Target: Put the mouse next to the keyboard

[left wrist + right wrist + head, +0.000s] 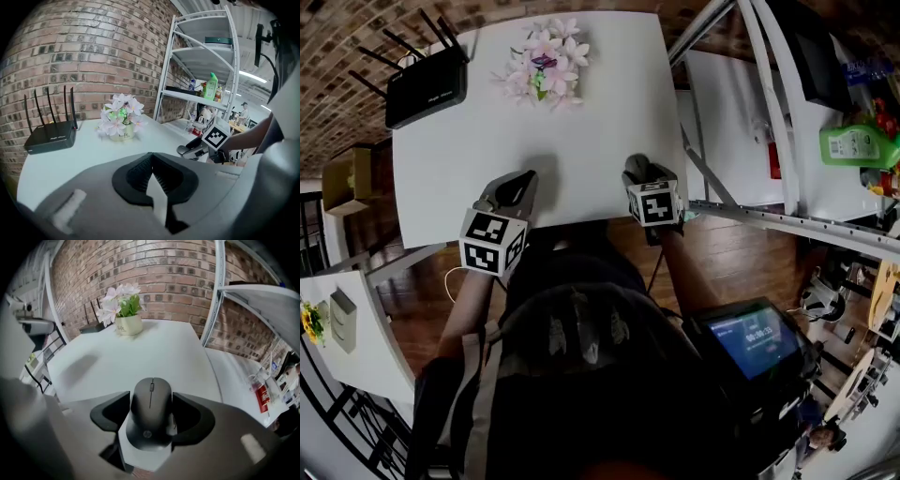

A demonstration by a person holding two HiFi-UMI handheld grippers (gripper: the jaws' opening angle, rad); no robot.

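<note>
Where the table (581, 141) ends, the mouse (150, 420) is pinched by the right gripper (151, 401). The left gripper (151, 159) is pressed together, empty.

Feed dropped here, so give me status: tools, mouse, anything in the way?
Left tool shut, empty. Right tool shut on mouse, at near edge of table. No keyboard in view. Flowers, router at far side, not in the way.
</note>
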